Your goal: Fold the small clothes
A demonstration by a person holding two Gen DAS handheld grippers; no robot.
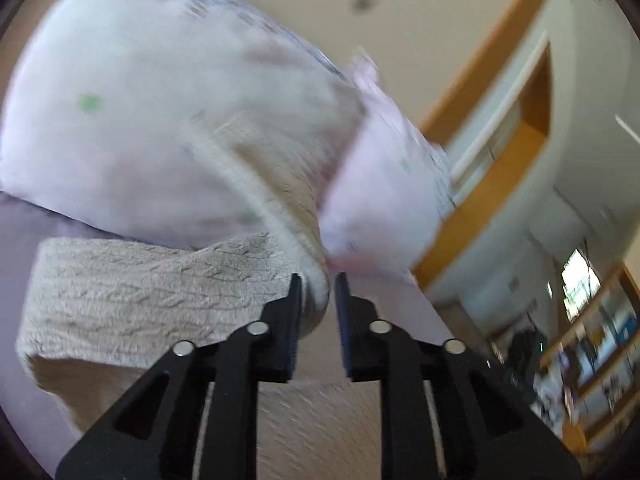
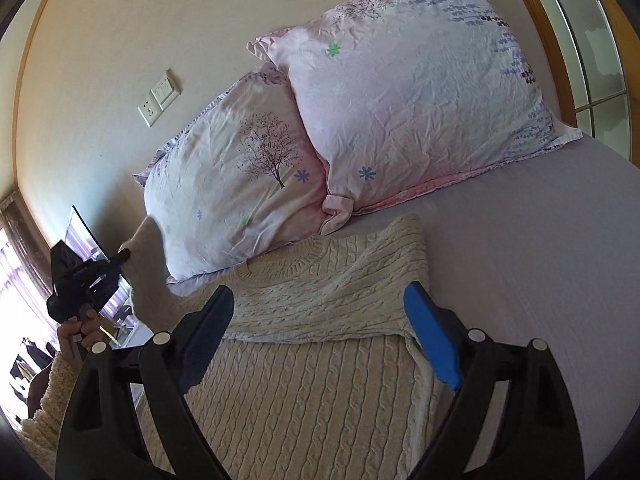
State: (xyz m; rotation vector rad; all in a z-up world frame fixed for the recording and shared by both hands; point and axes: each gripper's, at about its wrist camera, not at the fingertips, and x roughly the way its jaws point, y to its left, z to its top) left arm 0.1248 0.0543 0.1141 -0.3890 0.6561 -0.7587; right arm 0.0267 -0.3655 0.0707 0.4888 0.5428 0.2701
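Observation:
A cream cable-knit sweater (image 2: 316, 320) lies on the bed, its right sleeve folded across the chest. My left gripper (image 1: 317, 280) is shut on the left sleeve's cuff (image 1: 314, 300) and holds it lifted off the bed. In the right wrist view the left gripper (image 2: 120, 258) shows at the far left with the raised sleeve (image 2: 146, 264) hanging from it. My right gripper (image 2: 320, 300) is open and empty, hovering just above the sweater's body. The left wrist view is blurred.
Two floral pillows (image 2: 404, 92) (image 2: 236, 176) lean against the wall behind the sweater. The grey-lilac bed sheet (image 2: 532, 240) stretches to the right. A wall socket (image 2: 158, 98) is on the wall. A wooden window frame (image 2: 560, 40) is at the far right.

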